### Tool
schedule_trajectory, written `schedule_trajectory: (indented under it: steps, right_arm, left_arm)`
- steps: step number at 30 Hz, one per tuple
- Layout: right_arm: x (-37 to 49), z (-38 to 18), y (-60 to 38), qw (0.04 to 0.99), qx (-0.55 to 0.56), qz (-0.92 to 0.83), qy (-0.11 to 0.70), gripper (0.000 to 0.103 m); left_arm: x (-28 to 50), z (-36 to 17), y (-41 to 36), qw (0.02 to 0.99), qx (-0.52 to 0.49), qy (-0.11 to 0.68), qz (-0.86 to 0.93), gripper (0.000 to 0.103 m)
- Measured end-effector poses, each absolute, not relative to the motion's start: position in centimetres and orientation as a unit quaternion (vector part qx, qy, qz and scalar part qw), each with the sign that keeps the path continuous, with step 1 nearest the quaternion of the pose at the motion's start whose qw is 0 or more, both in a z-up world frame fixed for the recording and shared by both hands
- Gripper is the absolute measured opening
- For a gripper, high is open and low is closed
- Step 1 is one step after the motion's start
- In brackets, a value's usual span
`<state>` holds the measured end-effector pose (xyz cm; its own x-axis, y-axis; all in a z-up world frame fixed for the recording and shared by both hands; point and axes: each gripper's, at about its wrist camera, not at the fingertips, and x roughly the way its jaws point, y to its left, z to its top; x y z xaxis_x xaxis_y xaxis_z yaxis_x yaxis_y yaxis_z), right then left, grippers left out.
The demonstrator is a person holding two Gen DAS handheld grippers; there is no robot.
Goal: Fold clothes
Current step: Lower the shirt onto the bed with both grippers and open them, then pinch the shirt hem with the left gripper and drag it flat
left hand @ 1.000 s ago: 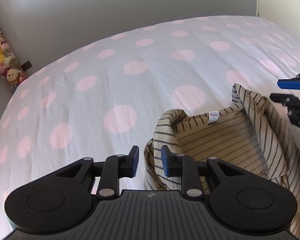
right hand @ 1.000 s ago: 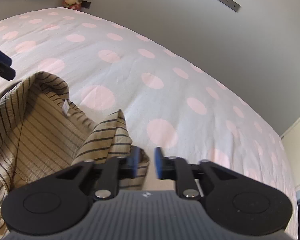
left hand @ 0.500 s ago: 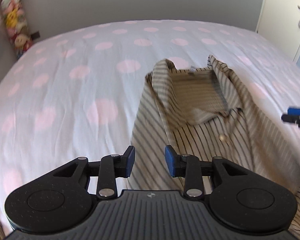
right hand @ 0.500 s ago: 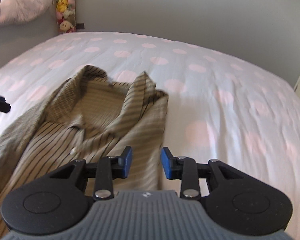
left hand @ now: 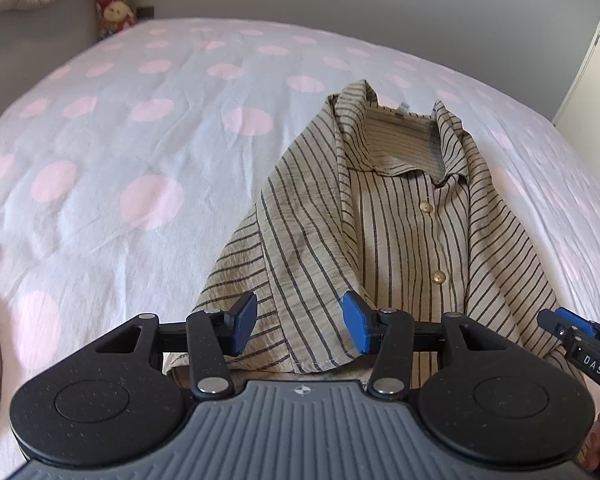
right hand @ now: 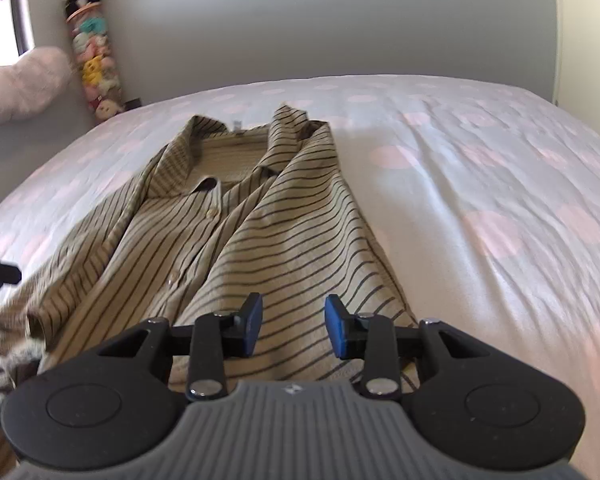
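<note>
So the beige button-up shirt with dark stripes [left hand: 412,216] is lying front-up on the white bedspread with pink polka dots [left hand: 148,128], long axis running from the near edge toward the far edge, collar pointing at the far wall. Both side panels are folded in over the middle. The left gripper [left hand: 298,326] hovers over the near hem, jaws opening, fabric under the gap but not pinched. The right gripper [right hand: 294,322] sits jaws apart over the right folded panel, gripping nothing.
</note>
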<state>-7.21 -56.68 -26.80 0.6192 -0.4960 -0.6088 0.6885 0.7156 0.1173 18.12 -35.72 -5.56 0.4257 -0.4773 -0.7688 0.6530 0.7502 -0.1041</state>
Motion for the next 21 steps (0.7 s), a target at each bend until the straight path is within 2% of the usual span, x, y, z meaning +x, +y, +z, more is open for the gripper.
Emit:
schedule_trajectory:
  steps: [4,7,13,15,16,17,19,21]
  right_arm:
    - [-8.0,-26.7,-57.9,0.891,0.185,-0.323,0.260,0.043]
    - [-8.4,-26.9,-58.6,0.892,0.201,-0.315,0.253,0.045]
    - [-8.6,-27.2,-58.7,0.895,0.217,-0.299,0.251,0.045]
    - [-8.4,-27.2,-58.5,0.897,0.216,-0.294,0.250,0.046]
    - [-8.3,-27.2,-58.5,0.898,0.215,-0.292,0.250,0.046]
    - [-8.2,-27.3,-58.5,0.898,0.215,-0.291,0.251,0.046]
    - [-8.1,-27.5,-58.5,0.897,0.217,-0.290,0.254,0.046]
    - [-7.9,-27.8,-58.7,0.895,0.220,-0.291,0.257,0.046]
  left_arm:
    - [15.0,-5.3,-37.6,0.839,0.148,0.386,-0.353,0.046]
    - [13.9,-6.0,-39.5,0.838,0.182,0.381,-0.346,0.052]
    - [13.4,-8.0,-40.6,0.832,0.183,0.410,-0.325,0.051]
    - [13.7,-8.3,-40.4,0.831,0.179,0.419,-0.319,0.032]
    - [14.0,-8.4,-40.2,0.828,0.173,0.426,-0.320,0.019]
    - [14.4,-8.4,-40.1,0.826,0.170,0.433,-0.320,0.013]
    - [14.5,-8.2,-39.9,0.827,0.177,0.428,-0.320,0.004]
    - [14.8,-7.6,-39.4,0.828,0.172,0.424,-0.325,0.002]
